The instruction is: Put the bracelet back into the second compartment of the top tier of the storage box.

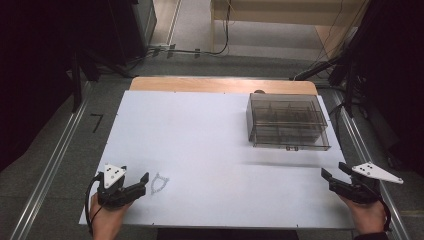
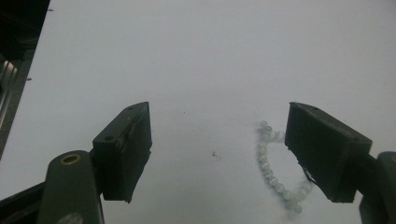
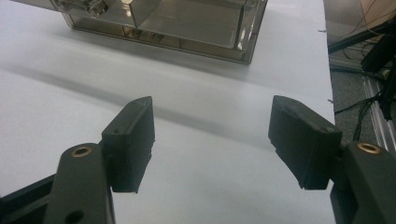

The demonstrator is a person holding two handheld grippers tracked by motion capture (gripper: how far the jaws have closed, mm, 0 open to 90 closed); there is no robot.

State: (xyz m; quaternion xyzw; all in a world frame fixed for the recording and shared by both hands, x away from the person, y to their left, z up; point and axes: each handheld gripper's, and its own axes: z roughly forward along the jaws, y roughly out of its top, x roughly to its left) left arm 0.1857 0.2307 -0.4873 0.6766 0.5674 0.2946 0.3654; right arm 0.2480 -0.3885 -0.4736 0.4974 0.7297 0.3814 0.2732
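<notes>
A: Where does the bead bracelet (image 1: 159, 184) lie?

B: Flat on the white worktop (image 1: 200, 135), near its front left corner and well apart from the clear organizer box (image 1: 287, 121), which stands at the far right of the worktop. In the high view the bracelet lies just beside the left tool (image 1: 145, 179), on the side toward the box.

A: And from the left tool's own camera?

B: The bracelet (image 2: 275, 168) is a loop of pale, milky beads, resting on the worktop (image 2: 210, 60). Its far end lies between the two jaws, close against the right-hand jaw, which covers part of the loop. No bead is pinched.

A: So how does the left tool (image 2: 218, 140) stand?

B: Its jaws are spread wide, with bare worktop between them apart from that bit of bracelet.

A: And the right tool (image 1: 334, 172)?

B: It sits at the front right edge of the worktop, nearer than the box and apart from it. In the right gripper view the right tool (image 3: 212, 135) has its jaws spread with nothing between them, and the box (image 3: 196, 23) stands beyond them, its compartments visible through the clear wall.
</notes>
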